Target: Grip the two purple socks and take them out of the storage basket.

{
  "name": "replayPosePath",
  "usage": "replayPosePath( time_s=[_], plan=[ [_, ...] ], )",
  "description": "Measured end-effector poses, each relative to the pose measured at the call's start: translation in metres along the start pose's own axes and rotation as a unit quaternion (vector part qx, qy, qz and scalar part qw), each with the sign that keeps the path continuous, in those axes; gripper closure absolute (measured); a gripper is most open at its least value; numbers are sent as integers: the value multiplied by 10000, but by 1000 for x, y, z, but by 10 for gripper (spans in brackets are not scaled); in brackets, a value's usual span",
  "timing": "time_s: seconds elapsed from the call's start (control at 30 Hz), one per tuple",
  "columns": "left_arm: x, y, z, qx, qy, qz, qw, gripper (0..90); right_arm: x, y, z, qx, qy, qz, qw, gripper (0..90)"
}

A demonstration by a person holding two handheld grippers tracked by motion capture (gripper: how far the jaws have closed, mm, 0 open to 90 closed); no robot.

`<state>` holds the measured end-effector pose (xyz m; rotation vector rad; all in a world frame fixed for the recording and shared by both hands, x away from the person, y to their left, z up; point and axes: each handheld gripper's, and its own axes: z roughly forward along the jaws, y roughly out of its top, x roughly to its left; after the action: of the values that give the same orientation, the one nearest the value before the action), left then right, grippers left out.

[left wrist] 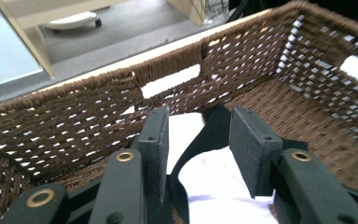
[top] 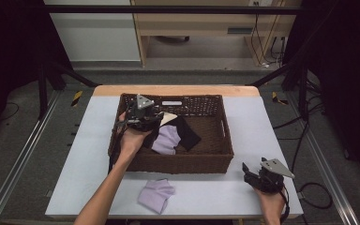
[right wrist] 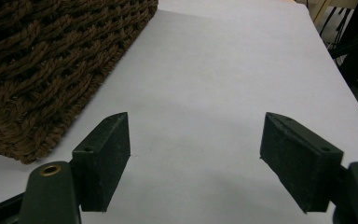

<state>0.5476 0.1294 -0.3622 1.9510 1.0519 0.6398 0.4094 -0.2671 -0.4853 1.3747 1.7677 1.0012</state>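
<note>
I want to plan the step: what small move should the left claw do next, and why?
Probably lower the left claw a little: its jaws stand open above the white cloth in the wicker basket, not yet pressing it.

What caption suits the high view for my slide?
Left gripper open over folded cloths in wicker basket; lilac cloth lies outside.
</note>
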Motion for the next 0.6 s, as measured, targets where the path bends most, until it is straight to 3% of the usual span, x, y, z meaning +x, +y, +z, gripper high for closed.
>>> replayPosePath(
  time_s=[0.27,0.43,0.6],
  plan=[
    [1,-8,32,510,-26,8,9987,580,0,0,0,42,18,2,10000,246],
    [4,-7,42,796,-4,63,9968,569,0,0,1,45,7,-45,10000,247],
    [2,-10,55,1187,-29,223,9927,558,1,0,1,38,0,-54,10000,248]
  ],
)
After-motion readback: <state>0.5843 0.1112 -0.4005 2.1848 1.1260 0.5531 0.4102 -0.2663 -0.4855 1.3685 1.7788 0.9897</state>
